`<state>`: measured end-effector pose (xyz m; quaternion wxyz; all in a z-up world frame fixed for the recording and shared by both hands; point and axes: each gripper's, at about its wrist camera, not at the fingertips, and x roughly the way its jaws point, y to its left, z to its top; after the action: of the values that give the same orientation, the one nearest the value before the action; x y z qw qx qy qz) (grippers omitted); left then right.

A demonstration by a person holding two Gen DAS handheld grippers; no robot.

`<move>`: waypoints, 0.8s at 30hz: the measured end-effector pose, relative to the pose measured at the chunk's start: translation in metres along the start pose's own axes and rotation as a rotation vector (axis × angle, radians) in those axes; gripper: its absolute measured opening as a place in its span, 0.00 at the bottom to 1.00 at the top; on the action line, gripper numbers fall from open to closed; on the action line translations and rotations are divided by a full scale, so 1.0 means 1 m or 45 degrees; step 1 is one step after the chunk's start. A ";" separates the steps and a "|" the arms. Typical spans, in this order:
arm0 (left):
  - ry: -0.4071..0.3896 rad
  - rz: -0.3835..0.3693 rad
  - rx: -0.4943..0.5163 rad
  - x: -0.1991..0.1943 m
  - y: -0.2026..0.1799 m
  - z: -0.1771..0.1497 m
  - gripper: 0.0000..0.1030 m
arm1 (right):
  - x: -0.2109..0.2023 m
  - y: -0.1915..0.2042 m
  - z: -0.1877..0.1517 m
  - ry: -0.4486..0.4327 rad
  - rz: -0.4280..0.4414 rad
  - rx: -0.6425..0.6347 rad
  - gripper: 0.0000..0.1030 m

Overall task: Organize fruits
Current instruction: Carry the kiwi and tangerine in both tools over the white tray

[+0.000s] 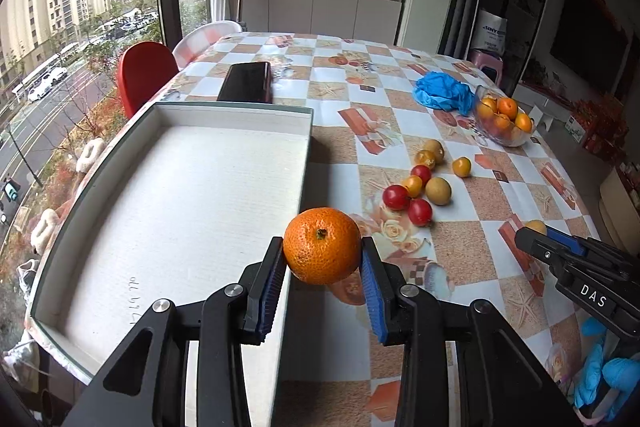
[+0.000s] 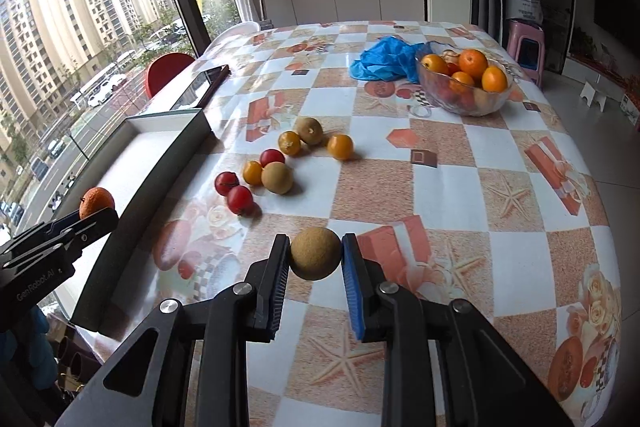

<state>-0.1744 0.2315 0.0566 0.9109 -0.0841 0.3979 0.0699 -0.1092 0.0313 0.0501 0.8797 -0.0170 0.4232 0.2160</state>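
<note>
Checkered tablecloth [image 2: 448,183], window [image 1: 80,27], white cabinets [image 1: 320,7]

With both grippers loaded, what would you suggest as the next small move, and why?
Probably carry the left gripper sideways over the white tray and lower it. It is shut on the orange, which hangs right at the tray's edge, and the tray holds nothing yet.

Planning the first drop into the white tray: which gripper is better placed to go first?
Probably the left gripper: its orange hangs right at the near edge of the white tray. The right gripper, shut on a brown fruit, sits out over the tablecloth, farther from the tray.
</note>
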 end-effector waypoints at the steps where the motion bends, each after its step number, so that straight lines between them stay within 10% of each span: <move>1: -0.005 0.010 -0.010 -0.002 0.006 0.000 0.37 | 0.000 0.008 0.003 0.000 0.008 -0.018 0.28; 24: 0.087 0.154 -0.166 0.015 0.134 0.001 0.37 | 0.045 0.180 0.031 0.135 0.232 -0.333 0.28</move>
<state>-0.1893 0.3635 0.0330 0.8835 -0.1213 0.4276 0.1478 -0.1327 0.2176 0.0642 0.8232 -0.1041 0.4371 0.3471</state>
